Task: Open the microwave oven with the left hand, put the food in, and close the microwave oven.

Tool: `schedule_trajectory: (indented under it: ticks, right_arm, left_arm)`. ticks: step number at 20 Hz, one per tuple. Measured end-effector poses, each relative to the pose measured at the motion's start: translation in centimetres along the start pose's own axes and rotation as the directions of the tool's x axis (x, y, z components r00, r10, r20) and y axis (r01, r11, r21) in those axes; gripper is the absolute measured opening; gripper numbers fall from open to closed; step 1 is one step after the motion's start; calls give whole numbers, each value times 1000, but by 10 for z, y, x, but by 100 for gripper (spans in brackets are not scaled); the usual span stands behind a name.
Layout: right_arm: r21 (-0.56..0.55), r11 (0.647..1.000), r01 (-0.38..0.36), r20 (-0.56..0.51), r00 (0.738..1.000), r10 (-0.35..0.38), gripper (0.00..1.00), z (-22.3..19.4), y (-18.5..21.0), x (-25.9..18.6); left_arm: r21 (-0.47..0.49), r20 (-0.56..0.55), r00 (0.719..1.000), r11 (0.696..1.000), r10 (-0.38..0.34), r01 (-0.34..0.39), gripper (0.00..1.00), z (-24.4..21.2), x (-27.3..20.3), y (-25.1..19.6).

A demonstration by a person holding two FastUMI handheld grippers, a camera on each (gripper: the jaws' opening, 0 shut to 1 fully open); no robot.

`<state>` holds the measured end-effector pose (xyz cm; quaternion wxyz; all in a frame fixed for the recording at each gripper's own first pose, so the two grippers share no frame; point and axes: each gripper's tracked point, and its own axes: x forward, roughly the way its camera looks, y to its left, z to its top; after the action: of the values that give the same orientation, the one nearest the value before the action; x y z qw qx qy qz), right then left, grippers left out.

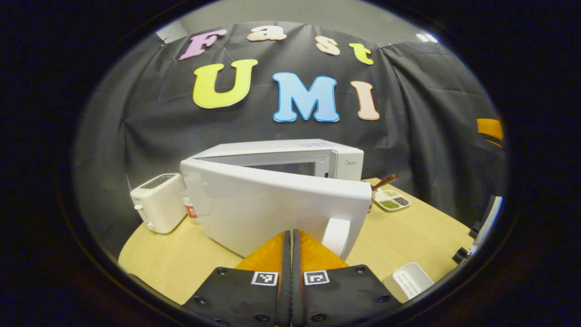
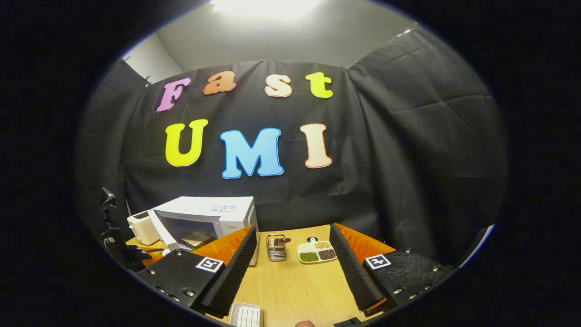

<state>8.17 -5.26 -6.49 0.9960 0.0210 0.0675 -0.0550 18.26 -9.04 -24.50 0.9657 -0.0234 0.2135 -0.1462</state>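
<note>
Ribbed foam-like pads line our left gripper (image 1: 291,236) fingers, and they sit pressed together with nothing between them. Tips are right up against the outer face of the microwave door (image 1: 272,204); we can't tell if they actually touch it.

Key relation: the door stands partly open, hinged on the left, free edge swung out to the right and toward us. The left fingers are on its outside face, just left of the white handle (image 1: 337,236), a rounded vertical loop near the free edge. Door's long axis runs left-right across the fingers. Closing is a push away from us; the left hand is the one in place, the right is well off.

Right gripper (image 2: 292,254) fingers are spread wide and empty, hovering above the desk (image 2: 295,286), pale wood-grain laminate. From there the microwave (image 2: 213,213) lies far left, a smooth glossy white box with its cavity exposed. Something boxy and dark sits inside (image 2: 196,239); we judge it's the food, so loading looks done and closing is what's left.

Further out:
- white toaster (image 1: 156,206), rounded plastic, left of the microwave
- metal wire caddy (image 2: 276,247) far centre on the desk
- white compartment dish (image 2: 317,251) with green and brown grains just right of it
- slotted white plastic tray (image 2: 246,315) at the near edge
</note>
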Motion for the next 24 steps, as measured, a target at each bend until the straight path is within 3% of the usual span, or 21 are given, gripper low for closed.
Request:
schedule_trajectory:
  ticks: [7, 17, 24]
  right_arm:
    - [-2, 997, 79, 2, 997, -79, 98, 1, -1, 4]
    - [-12, 982, 191, -6, 982, -191, 98, -2, -6, 3]
    - [-21, 975, 222, -14, 975, -223, 98, -4, 3, 5]
  left_arm:
    - [41, 18, 995, 994, -98, 97, 7, 27, 43, -16]
    - [37, 36, 991, 991, -132, 131, 7, 50, 107, -6]
    - [44, 36, 990, 990, -137, 136, 7, 60, 138, -2]
